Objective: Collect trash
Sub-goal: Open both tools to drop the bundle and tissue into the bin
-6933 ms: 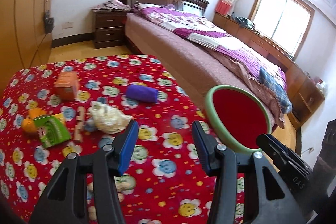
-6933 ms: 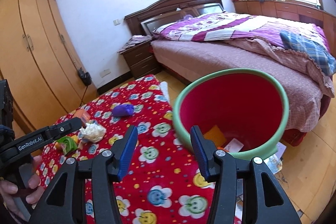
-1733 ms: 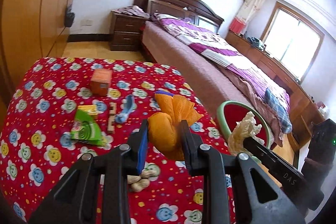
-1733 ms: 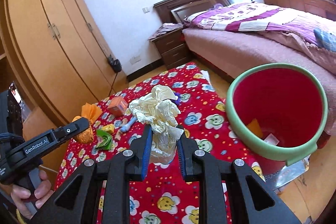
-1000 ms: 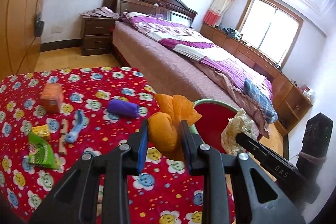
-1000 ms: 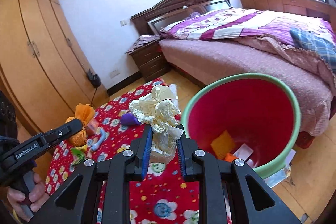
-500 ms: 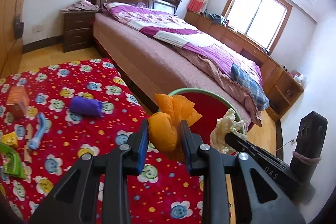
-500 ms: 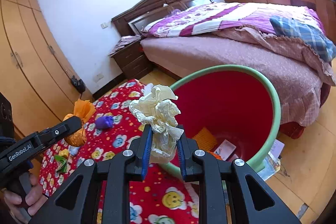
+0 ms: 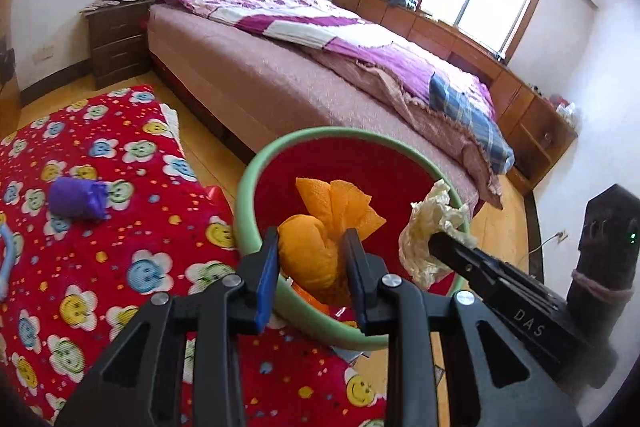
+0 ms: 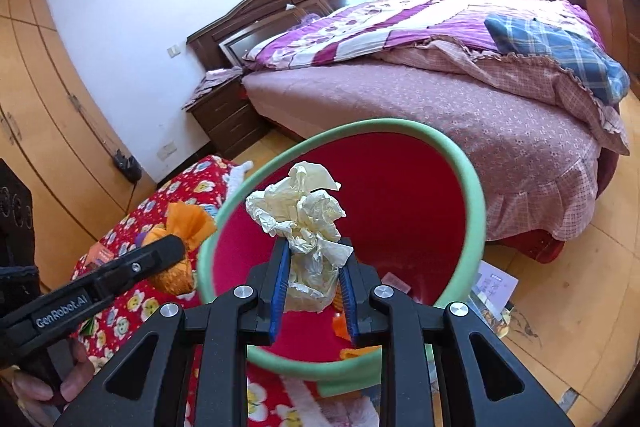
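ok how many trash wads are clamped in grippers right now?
2. The orange wad sits in the left gripper; the cream paper wad sits in the right gripper. Both are over the bin. The purple wad lies loose on the cloth.

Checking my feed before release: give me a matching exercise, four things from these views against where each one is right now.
Things:
1. crumpled orange paper wad
2. crumpled cream paper wad
3. purple rolled bundle
4. folded blue plaid cloth

Places:
A. lying on the bed
B. clamped in the right tool, over the opening of the red bin with the green rim
C. lying on the red flower-print cloth
D. clamped in the left tool, at the bin's near rim

Pairs: 1-D, 2-B, 3-C, 4-A
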The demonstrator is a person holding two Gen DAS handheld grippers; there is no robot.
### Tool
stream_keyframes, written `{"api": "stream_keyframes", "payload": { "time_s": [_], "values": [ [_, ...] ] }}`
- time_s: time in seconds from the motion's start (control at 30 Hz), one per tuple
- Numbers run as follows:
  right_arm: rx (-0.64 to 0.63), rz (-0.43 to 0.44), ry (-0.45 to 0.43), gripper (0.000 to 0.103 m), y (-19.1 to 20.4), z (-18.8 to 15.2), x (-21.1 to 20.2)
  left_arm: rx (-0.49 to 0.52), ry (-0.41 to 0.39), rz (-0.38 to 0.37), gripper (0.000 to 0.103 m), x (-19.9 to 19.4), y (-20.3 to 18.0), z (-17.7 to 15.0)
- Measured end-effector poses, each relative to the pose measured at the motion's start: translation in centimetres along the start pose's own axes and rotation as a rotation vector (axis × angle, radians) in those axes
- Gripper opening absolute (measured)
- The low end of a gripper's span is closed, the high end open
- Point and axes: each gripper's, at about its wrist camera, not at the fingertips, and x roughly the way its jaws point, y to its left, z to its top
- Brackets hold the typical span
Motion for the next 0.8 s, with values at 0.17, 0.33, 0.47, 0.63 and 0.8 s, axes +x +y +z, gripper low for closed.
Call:
{"api": "stream_keyframes", "payload": {
  "time_s": [0.17, 0.33, 0.47, 0.63, 0.8],
  "values": [
    [0.029, -0.002, 0.021, 0.031, -1.8, 0.4, 0.8, -0.003, 0.067, -0.003, 0.037, 2.4, -0.4, 0.1],
    [0.037, -0.009, 0.03, 0.033, -2.8, 0.5, 1.2, -0.009, 0.084, 0.036, 0.048, 3.3, -0.4, -0.4],
    [0.04, -0.019, 0.024, 0.045, -3.0, 0.4, 1.1, -0.006, 0.082, 0.036, 0.049, 3.2, -0.4, -0.4],
    [0.044, -0.024, 0.021, 0.055, -2.9, 0.2, 1.2, 0.003, 0.072, 0.041, 0.049, 2.1, -0.4, -0.5],
    [0.03, -0.03, 0.003, 0.064, -2.0, 0.1, 0.4, -0.009, 0.047, 0.036, 0.049, 0.4, 0.0, -0.8]
  ]
}}
